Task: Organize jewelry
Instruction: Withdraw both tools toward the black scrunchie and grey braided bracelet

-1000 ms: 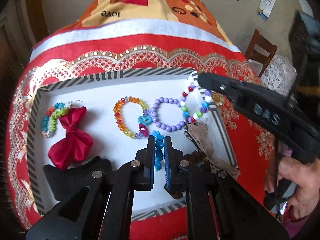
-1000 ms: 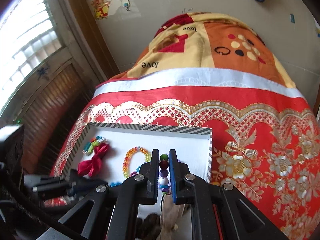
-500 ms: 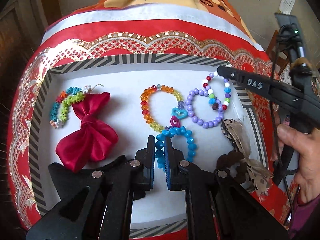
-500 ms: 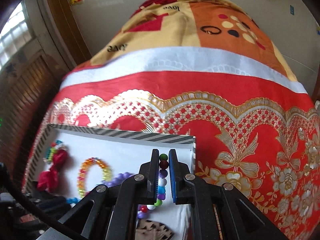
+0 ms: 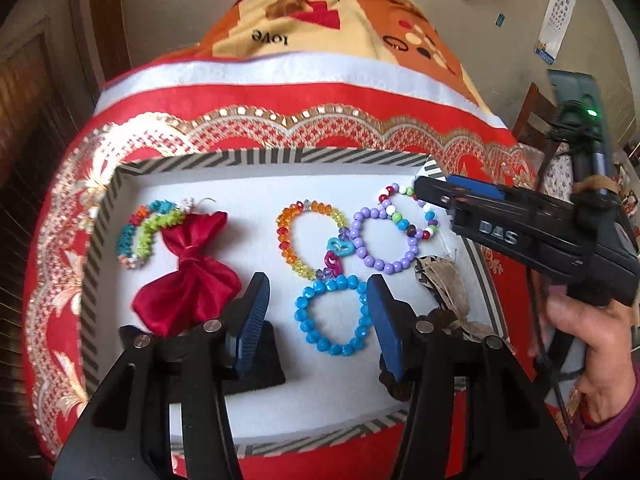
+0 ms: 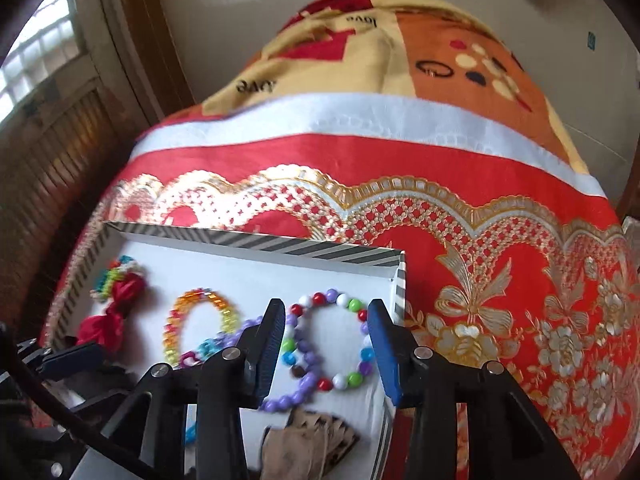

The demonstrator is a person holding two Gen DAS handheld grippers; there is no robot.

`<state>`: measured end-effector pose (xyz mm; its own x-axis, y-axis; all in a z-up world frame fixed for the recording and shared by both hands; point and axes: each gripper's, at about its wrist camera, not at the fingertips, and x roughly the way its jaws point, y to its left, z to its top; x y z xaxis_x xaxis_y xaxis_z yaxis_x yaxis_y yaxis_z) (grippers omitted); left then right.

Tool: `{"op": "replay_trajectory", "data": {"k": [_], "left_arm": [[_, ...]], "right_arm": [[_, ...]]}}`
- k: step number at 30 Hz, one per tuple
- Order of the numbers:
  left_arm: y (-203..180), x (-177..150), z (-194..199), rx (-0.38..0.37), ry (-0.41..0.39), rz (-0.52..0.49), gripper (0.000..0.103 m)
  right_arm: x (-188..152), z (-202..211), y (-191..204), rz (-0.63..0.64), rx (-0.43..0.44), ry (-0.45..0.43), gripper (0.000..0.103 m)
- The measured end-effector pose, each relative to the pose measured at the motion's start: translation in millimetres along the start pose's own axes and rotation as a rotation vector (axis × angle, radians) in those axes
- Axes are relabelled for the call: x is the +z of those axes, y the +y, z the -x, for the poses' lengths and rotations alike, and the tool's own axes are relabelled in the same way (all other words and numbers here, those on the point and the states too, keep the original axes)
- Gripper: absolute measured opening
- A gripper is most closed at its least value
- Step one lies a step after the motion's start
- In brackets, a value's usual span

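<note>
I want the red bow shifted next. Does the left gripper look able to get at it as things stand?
Probably yes. The left gripper stands open over the blue bead bracelet, pads clear of it, and the red bow lies uncovered just beside its left finger in the striped tray.

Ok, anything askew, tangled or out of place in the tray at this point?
Mostly tidy. The bracelets lie flat in the striped tray, but the purple bracelet overlaps the multicolour bracelet, and the heart chain crosses between rings. Both grippers have just been opening; the pads touch nothing.
</note>
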<state>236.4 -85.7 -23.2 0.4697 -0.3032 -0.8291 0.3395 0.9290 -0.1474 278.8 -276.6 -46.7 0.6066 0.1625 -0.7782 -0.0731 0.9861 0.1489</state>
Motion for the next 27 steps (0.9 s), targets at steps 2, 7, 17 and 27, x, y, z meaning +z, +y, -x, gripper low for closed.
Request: {"op": "replay_trajectory", "data": {"k": [2, 7, 17, 27], "left_arm": [[-0.9, -2.5, 10.2, 0.015, -0.018, -0.002, 0.050], [-3.5, -13.3, 34.6, 0.096, -0.052, -0.008, 0.050], [-5.7, -60.5, 87.0, 0.148, -0.099, -0.025, 0.050], [-0.4, -97.7, 115.7, 0.200, -0.114, 0.005, 0.050]], "right_arm": [[-5.6, 16.4, 3.5, 0.001, 0.002, -0.021, 0.041], [-17.9, 55.8, 17.3, 0.004, -0.011, -0.078, 0.041], [-70.5, 110.7, 48.6, -0.001, -0.009, -0.099, 0.042], [-116.3, 131.8, 59.5, 0.047, -0.044, -0.053, 0.042]]}}
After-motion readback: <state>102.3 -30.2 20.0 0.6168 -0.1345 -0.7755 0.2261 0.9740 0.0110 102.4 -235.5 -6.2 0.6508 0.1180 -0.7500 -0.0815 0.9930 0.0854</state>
